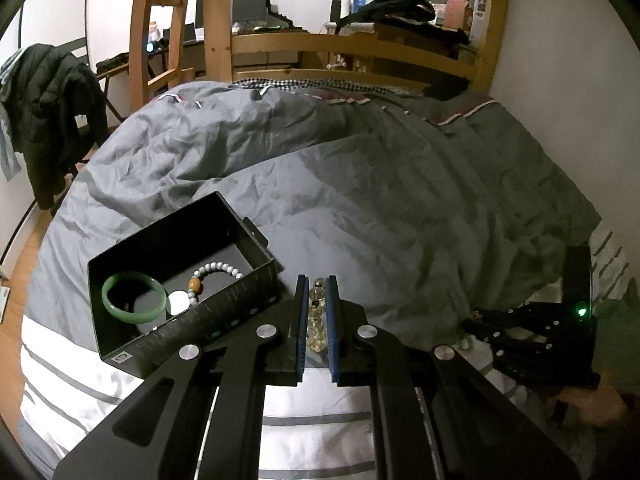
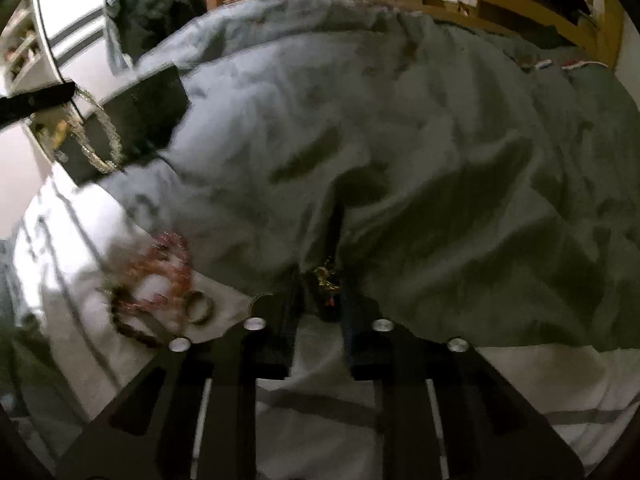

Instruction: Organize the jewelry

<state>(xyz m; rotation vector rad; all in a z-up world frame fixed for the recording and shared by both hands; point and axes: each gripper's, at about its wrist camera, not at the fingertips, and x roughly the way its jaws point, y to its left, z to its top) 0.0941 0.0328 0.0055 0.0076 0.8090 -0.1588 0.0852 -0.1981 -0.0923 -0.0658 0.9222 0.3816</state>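
While the left gripper [image 1: 318, 304] is clamped on a pale yellow crystal bead bracelet [image 1: 316, 320], the strand pinched flat between its blue pads [image 1: 332, 320], the black jewelry box [image 1: 184, 280] sits just to its left on the bed, so the step in hand looks like carrying this bracelet over the box's near wall and letting it go inside. In the right wrist view the same bracelet [image 2: 98, 140] hangs as a loose loop from the left gripper's tip, in front of the box [image 2: 136, 120]. That slack is the thing to manage: I would lift until the lowest beads clear the rim, travel sideways slowly so the loop does not swing, and lower it before parting the jaws. Inside already lie a green jade bangle [image 1: 134, 298], a grey bead bracelet with an amber bead [image 1: 212, 276] and a small white round piece [image 1: 179, 301]. The bare floor toward the back right of the box seems the best spot, to avoid tangling. The bed's grey duvet [image 1: 360, 184] is soft, so the box may tip if the rim is pressed. The right gripper [image 2: 326, 284] appears closed on a small gold, chain-like piece [image 2: 326, 278], though blur keeps me from naming it. Red bead bracelets [image 2: 168, 268], a gold ring [image 2: 199, 307] and a dark braided band [image 2: 128, 326] wait on the striped sheet [image 2: 60, 240] near it.
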